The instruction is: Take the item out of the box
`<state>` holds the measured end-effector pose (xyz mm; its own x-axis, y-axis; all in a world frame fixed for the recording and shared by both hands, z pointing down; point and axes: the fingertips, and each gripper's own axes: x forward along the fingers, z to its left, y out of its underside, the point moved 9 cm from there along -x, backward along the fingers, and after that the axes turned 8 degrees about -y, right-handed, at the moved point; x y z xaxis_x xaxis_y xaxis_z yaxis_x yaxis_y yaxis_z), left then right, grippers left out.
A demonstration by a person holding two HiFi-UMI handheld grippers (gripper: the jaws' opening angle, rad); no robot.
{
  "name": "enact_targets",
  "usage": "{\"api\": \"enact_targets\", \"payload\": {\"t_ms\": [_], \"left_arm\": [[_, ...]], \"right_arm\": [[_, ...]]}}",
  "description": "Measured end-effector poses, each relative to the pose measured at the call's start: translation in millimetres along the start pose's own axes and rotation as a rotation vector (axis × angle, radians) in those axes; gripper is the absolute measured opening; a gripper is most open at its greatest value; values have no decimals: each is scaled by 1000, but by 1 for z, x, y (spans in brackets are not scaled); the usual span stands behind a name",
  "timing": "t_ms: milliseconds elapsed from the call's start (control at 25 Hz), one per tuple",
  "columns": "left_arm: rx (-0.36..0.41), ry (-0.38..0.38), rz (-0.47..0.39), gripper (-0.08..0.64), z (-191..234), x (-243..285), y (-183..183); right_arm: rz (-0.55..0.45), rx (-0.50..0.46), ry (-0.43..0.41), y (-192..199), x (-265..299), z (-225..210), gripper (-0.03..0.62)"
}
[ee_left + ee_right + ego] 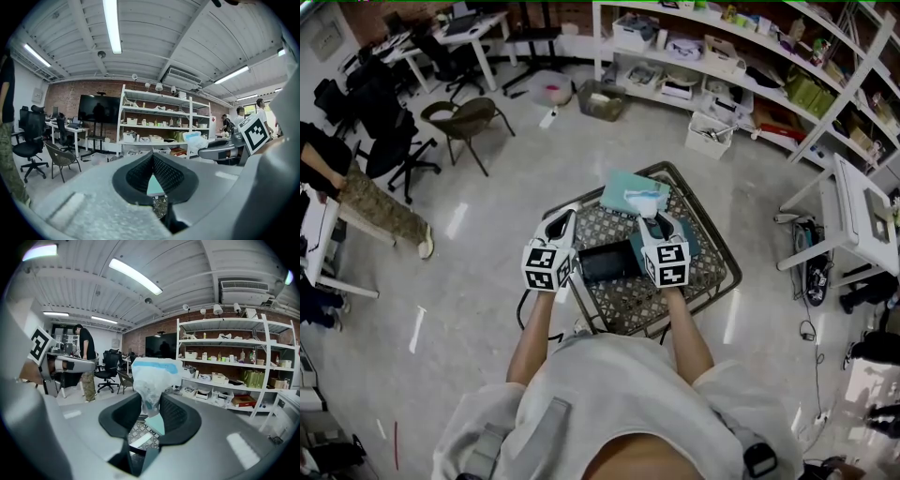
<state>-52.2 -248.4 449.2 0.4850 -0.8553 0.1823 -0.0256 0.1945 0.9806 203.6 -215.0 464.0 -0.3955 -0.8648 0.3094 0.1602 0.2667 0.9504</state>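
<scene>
Between the jaws of my right gripper (151,401) sat a crumpled clear plastic packet (152,376) with a blue band across its top. The pads were pinched onto its lower end, so the packet stood up above the fingertips. From the head view, the right gripper (649,221) held the plastic packet (643,200) off the tabletop. It hung over the near edge of a flat teal lid (619,187) that lay at twelve o'clock from the gripper. The teal box (694,246) showed at three o'clock, just beside the gripper's marker cube, and the packet was outside it.

My left gripper (152,158) had its fingertips together with nothing between them; only a sliver of teal showed through the gap lower down. In the head view the left gripper (565,218) hung at nine o'clock from the right one, near the table's left edge. A black rectangular case (605,262) lay between the two grippers. All of this rested on a small patterned table (717,272) with a metal rim.

Farther out, white shelving (722,56) stood at one o'clock and a wicker chair (469,117) at ten o'clock. A person's outstretched leg (380,211) lay at nine o'clock.
</scene>
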Motion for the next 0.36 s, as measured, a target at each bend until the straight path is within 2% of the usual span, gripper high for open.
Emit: {"api": "enact_targets", "payload": {"t_ms": [360], "left_arm": [[5,-2,-2,5,7,3,0]], "right_arm": [[11,-4,-9,2,6,3,118]]}}
